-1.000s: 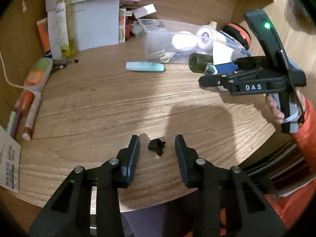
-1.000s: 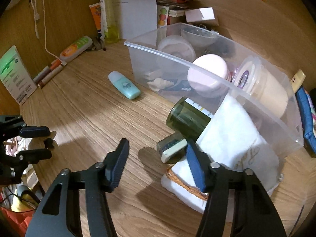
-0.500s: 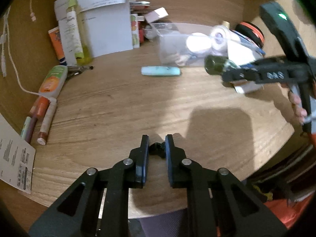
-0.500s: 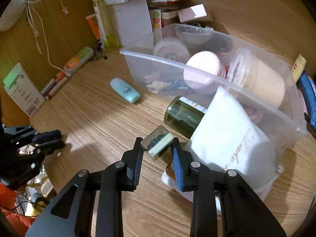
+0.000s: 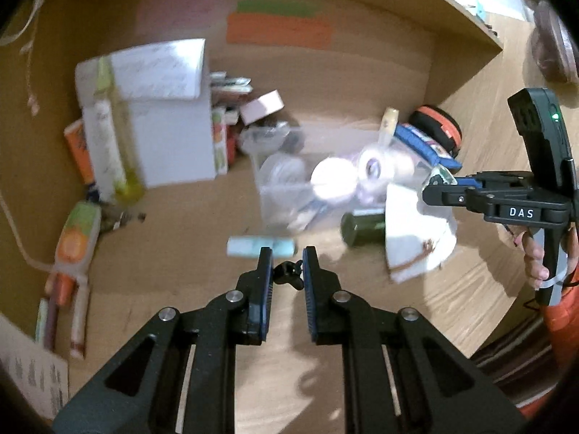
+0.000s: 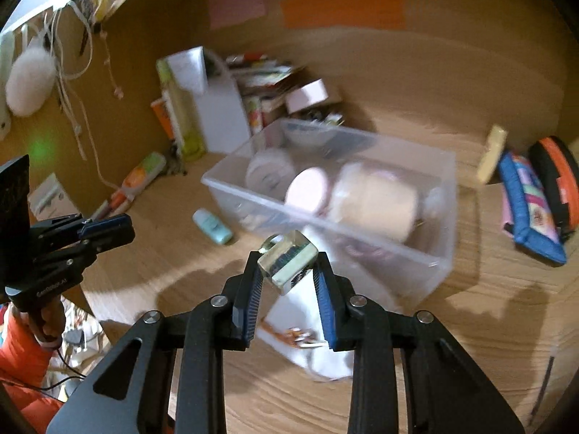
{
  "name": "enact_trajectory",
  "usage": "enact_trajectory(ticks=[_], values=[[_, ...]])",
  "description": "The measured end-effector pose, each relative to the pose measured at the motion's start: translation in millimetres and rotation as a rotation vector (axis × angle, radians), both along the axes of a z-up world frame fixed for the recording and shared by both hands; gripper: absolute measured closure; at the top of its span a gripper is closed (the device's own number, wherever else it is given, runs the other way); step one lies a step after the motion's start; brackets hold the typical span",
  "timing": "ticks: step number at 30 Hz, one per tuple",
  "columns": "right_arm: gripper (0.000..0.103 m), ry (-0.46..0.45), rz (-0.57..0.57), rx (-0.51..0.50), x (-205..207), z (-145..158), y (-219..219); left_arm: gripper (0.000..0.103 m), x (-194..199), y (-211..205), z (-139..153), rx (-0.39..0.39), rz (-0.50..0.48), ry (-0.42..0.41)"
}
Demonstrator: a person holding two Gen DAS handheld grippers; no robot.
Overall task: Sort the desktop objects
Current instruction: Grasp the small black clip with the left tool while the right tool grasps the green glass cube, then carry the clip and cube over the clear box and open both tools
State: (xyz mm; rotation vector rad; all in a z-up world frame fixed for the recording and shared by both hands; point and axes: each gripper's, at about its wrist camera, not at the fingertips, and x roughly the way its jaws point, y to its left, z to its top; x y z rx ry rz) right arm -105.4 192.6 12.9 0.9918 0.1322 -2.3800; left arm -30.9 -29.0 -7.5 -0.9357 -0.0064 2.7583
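The wooden bench (image 6: 488, 343) carries a clear plastic bin (image 6: 443, 195), a mint tube (image 6: 212, 225) beside it, a white cloth (image 5: 416, 231) and a dark green bottle (image 5: 362, 226).

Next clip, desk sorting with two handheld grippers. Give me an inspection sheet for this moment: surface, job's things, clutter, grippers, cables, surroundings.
Surface: wooden desk, motion-blurred in both views.
Job's things: small black clip in the left gripper; small clear box in the right gripper; clear plastic bin holding round jars; mint tube lying loose on the desk.
Clutter: dark green bottle on its side by a white cloth; pens and an orange-green tube at left; blue pouch at right.
Grippers: both shut on their items, lifted clear of the desk.
Cables: white cord along the left wall.
Surroundings: pink, green and orange sticky notes on the back panel.
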Motion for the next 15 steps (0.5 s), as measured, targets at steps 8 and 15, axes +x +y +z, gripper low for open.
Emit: enact_trajectory(ticks=[8,15], values=[[0.077,0.031,-0.043,-0.024,-20,17,16,0.088,-40,8,12,0.015,-0.02,0.008],[0.077,0.014,-0.016,-0.034,-48,14,1,0.088,-71,3,22,0.067,-0.031,0.012]])
